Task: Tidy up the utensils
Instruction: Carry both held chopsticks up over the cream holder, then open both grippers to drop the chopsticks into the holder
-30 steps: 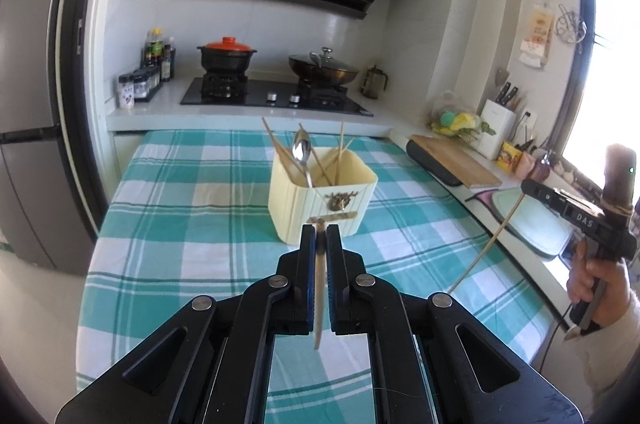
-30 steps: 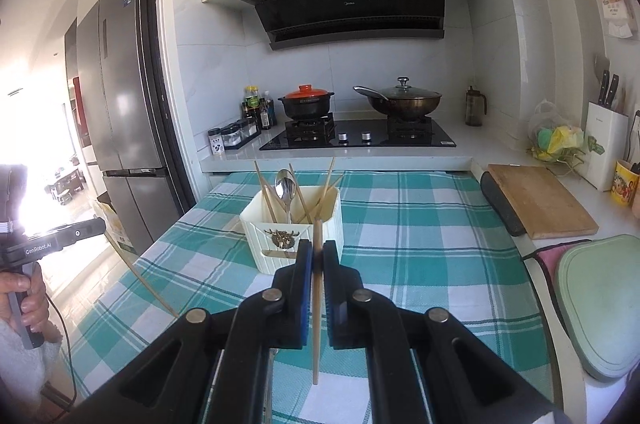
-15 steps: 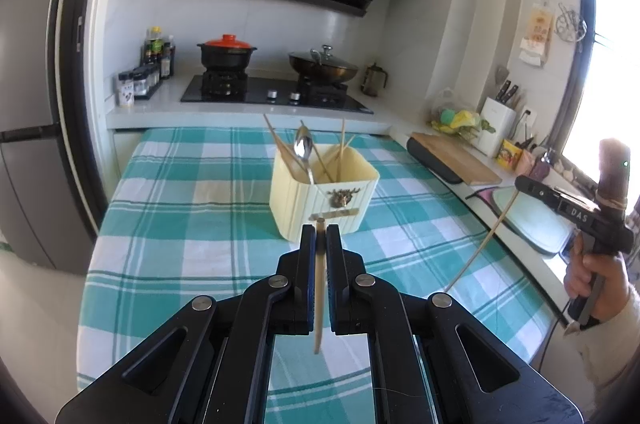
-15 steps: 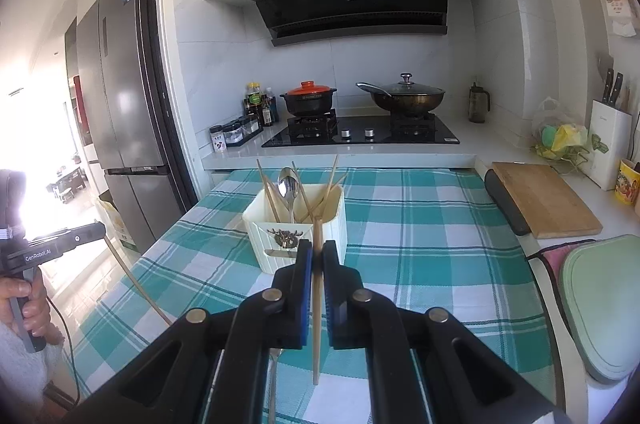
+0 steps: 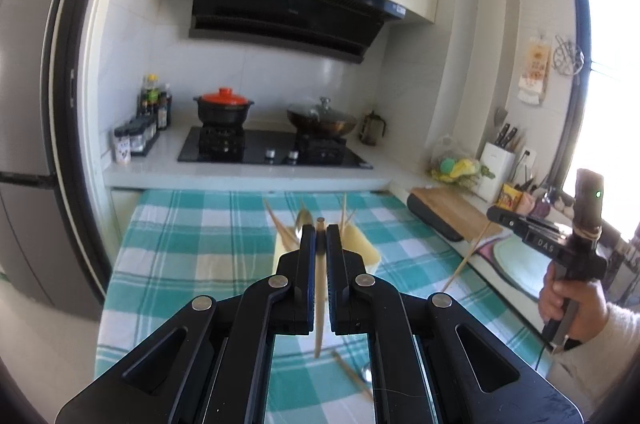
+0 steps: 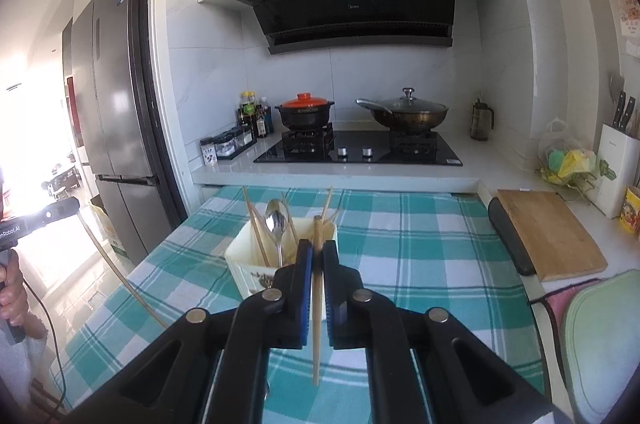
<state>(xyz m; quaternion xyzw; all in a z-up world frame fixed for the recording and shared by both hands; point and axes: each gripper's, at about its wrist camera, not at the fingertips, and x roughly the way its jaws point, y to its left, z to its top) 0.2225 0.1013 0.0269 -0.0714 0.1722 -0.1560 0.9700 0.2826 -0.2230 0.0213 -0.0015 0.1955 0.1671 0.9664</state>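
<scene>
Each hand-held gripper — left (image 5: pixel 320 244), right (image 6: pixel 317 256) — pinches one upright chopstick (image 6: pixel 316 304) just before the holder (image 6: pixel 248 264).

upright chopsticks (image 6: pixel 256 228) and spoon (image 6: pixel 276 220) crowd the holder (image 6: pixel 244 264) mouth.

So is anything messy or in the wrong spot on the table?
Yes. A loose chopstick and a spoon lie flat on the tablecloth under the left gripper, not standing in the holder with the others. Each gripper pinches one chopstick: left, right gripper its own.
</scene>
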